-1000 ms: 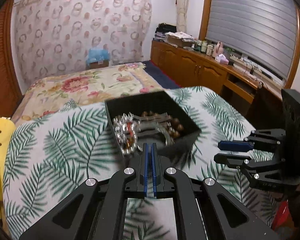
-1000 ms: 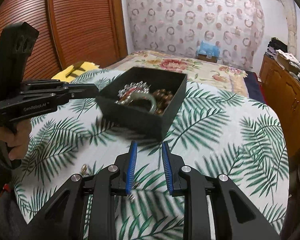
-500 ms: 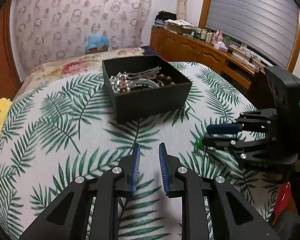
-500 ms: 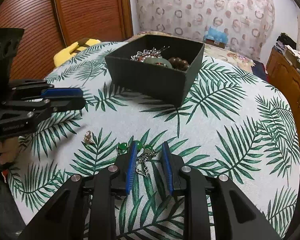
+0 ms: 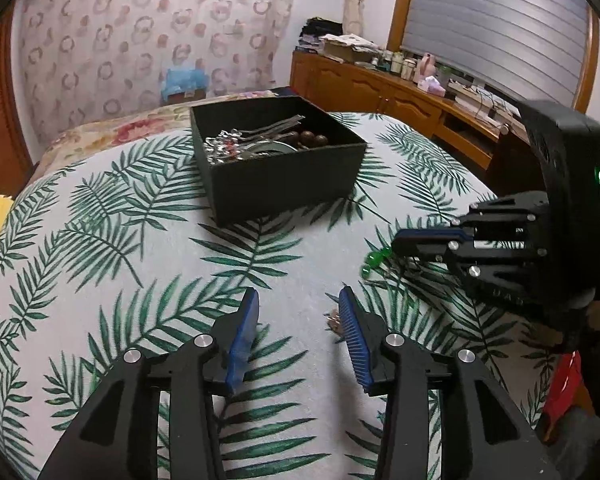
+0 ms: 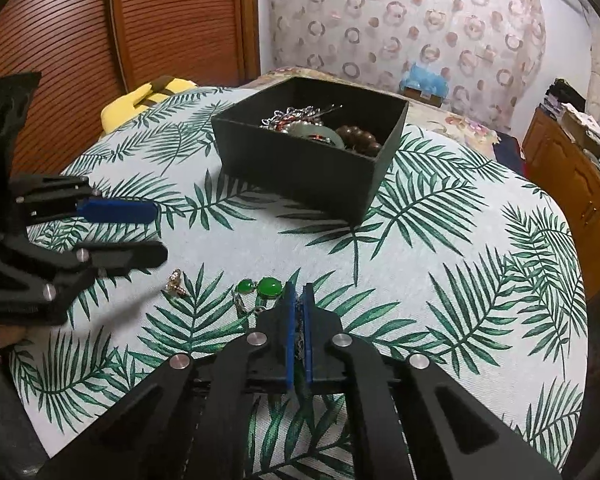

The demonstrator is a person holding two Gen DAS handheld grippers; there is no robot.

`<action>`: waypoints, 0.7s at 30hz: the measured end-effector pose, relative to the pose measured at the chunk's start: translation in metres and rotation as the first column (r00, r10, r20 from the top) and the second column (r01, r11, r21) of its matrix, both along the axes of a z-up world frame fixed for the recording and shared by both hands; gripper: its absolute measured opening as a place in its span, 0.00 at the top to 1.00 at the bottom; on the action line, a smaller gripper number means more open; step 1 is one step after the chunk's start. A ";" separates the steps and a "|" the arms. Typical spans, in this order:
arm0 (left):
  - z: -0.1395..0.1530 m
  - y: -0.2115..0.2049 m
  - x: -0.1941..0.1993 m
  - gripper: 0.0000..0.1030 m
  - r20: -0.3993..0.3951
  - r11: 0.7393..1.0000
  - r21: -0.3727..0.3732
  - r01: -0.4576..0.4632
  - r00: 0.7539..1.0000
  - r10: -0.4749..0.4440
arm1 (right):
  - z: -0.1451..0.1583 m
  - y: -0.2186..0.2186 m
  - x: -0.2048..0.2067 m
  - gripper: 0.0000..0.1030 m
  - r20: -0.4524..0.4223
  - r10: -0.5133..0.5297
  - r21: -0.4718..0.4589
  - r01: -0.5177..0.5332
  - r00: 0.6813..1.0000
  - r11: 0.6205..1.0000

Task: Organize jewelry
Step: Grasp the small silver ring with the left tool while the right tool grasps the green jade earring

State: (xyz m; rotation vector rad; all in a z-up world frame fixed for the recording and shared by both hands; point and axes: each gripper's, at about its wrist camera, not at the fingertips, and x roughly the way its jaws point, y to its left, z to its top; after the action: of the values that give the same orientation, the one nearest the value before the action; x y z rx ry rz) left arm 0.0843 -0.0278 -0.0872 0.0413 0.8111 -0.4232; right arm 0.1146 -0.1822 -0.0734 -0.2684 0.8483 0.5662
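Note:
A black box (image 5: 284,184) (image 6: 300,168) holding silver chains, a jade bangle and brown beads sits on the palm-leaf tablecloth. A green-stone necklace (image 6: 262,288) lies in front of it; its green stones also show in the left wrist view (image 5: 374,259). My right gripper (image 6: 299,300) (image 5: 408,246) is shut on the necklace's chain, low at the cloth. A small gold ring (image 6: 176,282) (image 5: 334,318) lies on the cloth, just by the right fingertip of my left gripper (image 5: 296,306) (image 6: 156,232), which is open and empty.
The round table's edge (image 6: 572,280) drops off to the right. A wooden cabinet (image 5: 400,96) with clutter stands behind, a bed (image 5: 112,128) beyond the table, a yellow cushion (image 6: 140,100) at the far left.
My left gripper let go of jewelry into the box, drew back, lowered and opened wide beside the ring. My right gripper came down and shut on the necklace chain.

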 end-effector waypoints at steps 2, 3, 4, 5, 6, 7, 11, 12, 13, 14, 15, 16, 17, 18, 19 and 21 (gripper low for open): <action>-0.002 -0.002 -0.001 0.61 -0.003 1.000 0.006 0.009 1.000 -0.009 | 0.000 0.000 0.000 0.96 0.005 -0.003 -0.005 0.003 1.000 1.000; -0.003 -0.004 -0.002 0.61 -0.006 1.000 0.009 0.017 1.000 -0.017 | 0.000 0.000 0.000 0.96 0.007 -0.003 -0.004 0.003 1.000 1.000; -0.004 -0.005 -0.003 0.61 -0.009 1.000 0.013 0.023 1.000 -0.023 | 0.001 0.000 -0.001 0.96 0.012 -0.005 -0.004 0.005 1.000 1.000; -0.006 -0.006 -0.004 0.61 -0.013 0.999 0.015 0.028 1.000 -0.028 | 0.002 0.000 -0.001 0.96 0.017 -0.006 -0.002 0.006 1.000 1.000; -0.007 -0.007 -0.005 0.61 -0.017 0.999 0.017 0.032 0.999 -0.031 | 0.003 -0.001 -0.002 0.96 0.021 -0.006 0.002 0.006 1.000 1.000; -0.007 -0.008 -0.004 0.61 -0.020 0.999 0.018 0.034 0.999 -0.034 | 0.006 -0.001 -0.003 0.96 0.029 -0.007 0.007 0.007 1.000 1.000; -0.009 -0.011 -0.005 0.61 -0.027 0.999 0.023 0.045 0.999 -0.045 | 0.017 -0.002 -0.005 0.96 0.060 -0.011 0.016 0.010 0.998 1.000; -0.009 -0.012 -0.005 0.61 -0.030 0.998 0.022 0.051 0.998 -0.050 | 0.019 -0.003 -0.006 0.96 0.067 -0.012 0.017 0.011 0.998 1.000; -0.010 -0.013 -0.005 0.61 -0.032 0.998 0.024 0.056 0.998 -0.055 | 0.023 -0.004 -0.007 0.97 0.075 -0.014 0.021 0.013 0.997 1.000; -0.010 -0.014 -0.005 0.61 -0.033 0.998 0.028 0.058 0.998 -0.057 | 0.026 -0.006 -0.007 0.97 0.081 -0.016 0.024 0.014 0.997 1.000; -0.010 -0.016 -0.004 0.61 -0.035 0.998 0.032 0.063 0.998 -0.061 | 0.029 -0.007 -0.008 0.97 0.088 -0.017 0.029 0.014 0.996 0.999; -0.010 -0.017 -0.004 0.62 -0.036 0.997 0.034 0.066 0.997 -0.065 | 0.031 -0.007 -0.009 0.97 0.092 -0.016 0.032 0.013 0.996 0.999; -0.011 -0.018 -0.004 0.62 -0.039 0.997 0.039 0.072 0.997 -0.070 | 0.033 -0.008 -0.009 0.97 0.098 -0.017 0.033 0.014 0.995 0.999; -0.011 -0.020 -0.003 0.64 -0.040 0.996 0.043 0.074 0.997 -0.072 | 0.035 -0.009 -0.010 0.97 0.102 -0.018 0.034 0.014 0.995 0.999; -0.011 -0.021 -0.004 0.68 -0.037 0.996 0.051 0.074 0.997 -0.072 | 0.036 -0.010 -0.010 0.96 0.105 -0.019 0.035 0.016 0.994 0.999; -0.011 -0.024 -0.003 0.74 -0.035 0.995 0.064 0.075 0.997 -0.073 | 0.038 -0.011 -0.009 0.97 0.108 -0.023 0.036 0.019 0.994 0.999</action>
State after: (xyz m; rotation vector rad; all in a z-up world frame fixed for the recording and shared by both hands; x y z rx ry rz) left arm 0.0813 -0.0518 -0.0986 0.1256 0.8568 -0.4683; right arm 0.1054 -0.1932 -0.0353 -0.2556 0.7348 0.5413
